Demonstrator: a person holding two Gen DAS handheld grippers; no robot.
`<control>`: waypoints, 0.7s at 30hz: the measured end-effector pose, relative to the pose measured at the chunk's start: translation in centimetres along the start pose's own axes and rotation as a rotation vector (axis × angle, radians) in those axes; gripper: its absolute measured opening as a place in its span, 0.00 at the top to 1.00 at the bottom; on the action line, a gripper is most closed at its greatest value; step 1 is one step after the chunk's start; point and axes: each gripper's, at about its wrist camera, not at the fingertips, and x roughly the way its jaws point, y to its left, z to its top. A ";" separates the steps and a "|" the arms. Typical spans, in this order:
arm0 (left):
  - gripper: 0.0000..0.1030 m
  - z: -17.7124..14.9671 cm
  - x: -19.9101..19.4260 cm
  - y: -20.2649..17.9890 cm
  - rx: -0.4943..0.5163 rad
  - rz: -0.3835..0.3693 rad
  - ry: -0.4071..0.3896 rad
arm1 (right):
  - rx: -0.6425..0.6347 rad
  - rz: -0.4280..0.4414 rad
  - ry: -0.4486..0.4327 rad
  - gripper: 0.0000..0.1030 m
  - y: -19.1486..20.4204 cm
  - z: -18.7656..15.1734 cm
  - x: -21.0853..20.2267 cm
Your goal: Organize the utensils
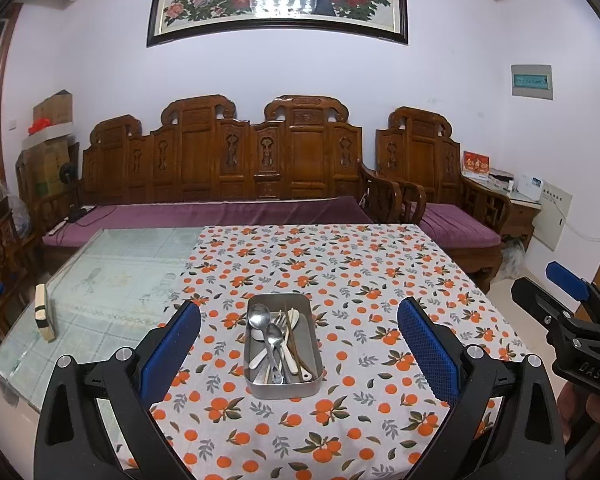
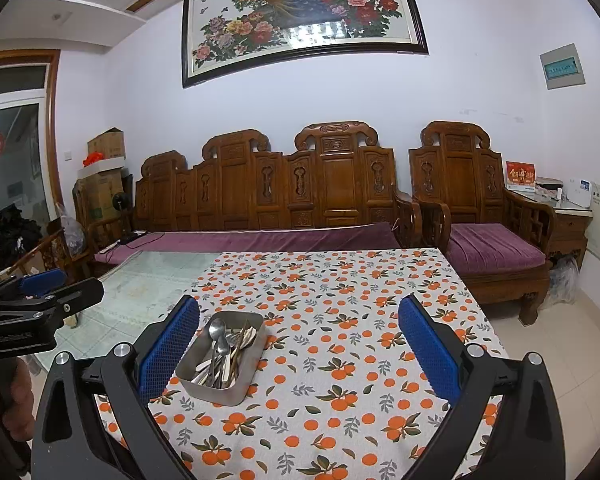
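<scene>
A rectangular metal tin [image 1: 312, 376] [image 2: 242, 390] stands on the orange-print tablecloth [image 1: 380, 280] [image 2: 340, 320]. Inside it lie several utensils in a jumble: metal spoons [image 1: 260, 316] [image 2: 217, 330], a fork, white-handled pieces and brown chopsticks [image 1: 294, 344]. My left gripper [image 1: 300, 344] hovers open above the table, its blue pads either side of the tin and nothing between them. My right gripper [image 2: 299, 344] is open too, held to the right of the tin, empty. Each gripper shows at the other view's edge.
The cloth covers the table's right part; bare glass tabletop [image 1: 112, 280] [image 2: 148, 280] lies to the left, with a small pale block [image 1: 44, 312] on it. A carved wooden bench with purple cushions [image 1: 220, 212] and an armchair [image 2: 492, 248] stand behind the table.
</scene>
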 end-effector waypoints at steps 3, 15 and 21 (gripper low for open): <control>0.08 -0.1 -0.1 0.0 -0.002 -0.001 -0.001 | -0.001 0.000 0.003 0.03 0.0 0.0 -0.1; 0.08 0.2 -0.4 -0.1 -0.002 -0.002 -0.011 | 0.002 -0.001 0.004 0.03 0.1 0.0 -0.1; 0.08 0.3 -0.6 -0.2 -0.002 -0.003 -0.012 | 0.000 0.000 0.004 0.03 0.1 0.0 -0.1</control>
